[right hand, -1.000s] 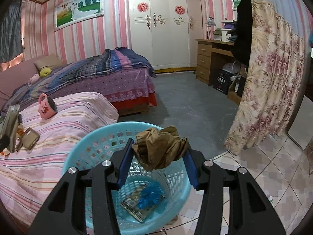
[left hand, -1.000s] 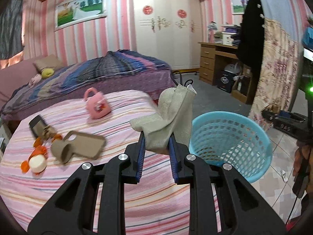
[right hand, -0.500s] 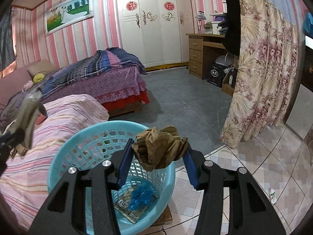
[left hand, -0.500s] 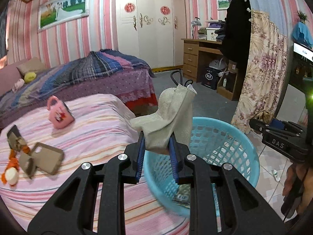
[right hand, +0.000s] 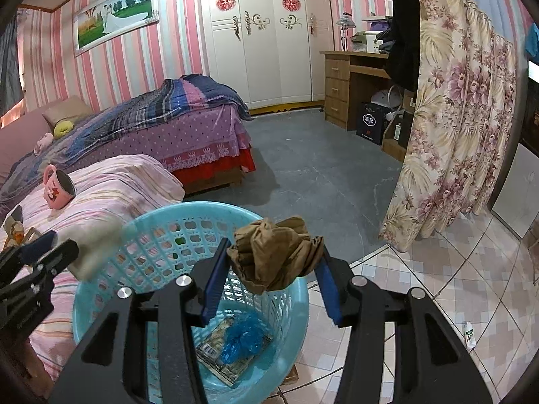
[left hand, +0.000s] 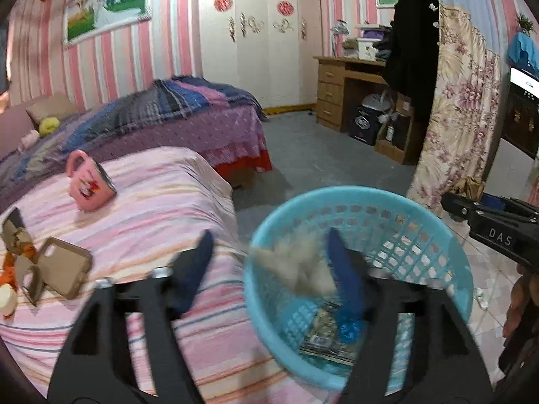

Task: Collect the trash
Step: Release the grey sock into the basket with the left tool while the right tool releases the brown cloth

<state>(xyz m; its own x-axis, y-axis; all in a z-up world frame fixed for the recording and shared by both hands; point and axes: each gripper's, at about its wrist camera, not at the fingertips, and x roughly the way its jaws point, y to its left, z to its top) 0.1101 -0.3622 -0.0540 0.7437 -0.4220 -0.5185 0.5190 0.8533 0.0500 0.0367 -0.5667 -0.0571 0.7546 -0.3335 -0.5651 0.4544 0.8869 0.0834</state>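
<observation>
My left gripper (left hand: 269, 235) hangs over the near rim of the turquoise basket (left hand: 421, 215), its jaws opening wide. The beige cloth (left hand: 299, 269) is a blur between the blue pads, free of both and dropping into the basket. In the right wrist view the same cloth (right hand: 97, 245) falls beside the left gripper (right hand: 50, 249) at the basket's (right hand: 161, 215) left rim. My right gripper (right hand: 273, 249) is shut on a crumpled brown wad (right hand: 269, 266) above the basket's far side. A blue plastic bag (right hand: 242, 336) and a printed packet (right hand: 215, 353) lie in the bottom.
On the pink striped bed (left hand: 161, 208) lie a pink mug (left hand: 89, 185), a tan phone case (left hand: 64, 269) and an orange plush toy (left hand: 8, 282). A flowered curtain (right hand: 454, 141) hangs at the right. A small bottle (right hand: 469, 333) lies on the tile floor.
My left gripper moved right from over the bed to above the basket, then opened and let the beige cloth go. My right gripper still grips the brown wad over the basket.
</observation>
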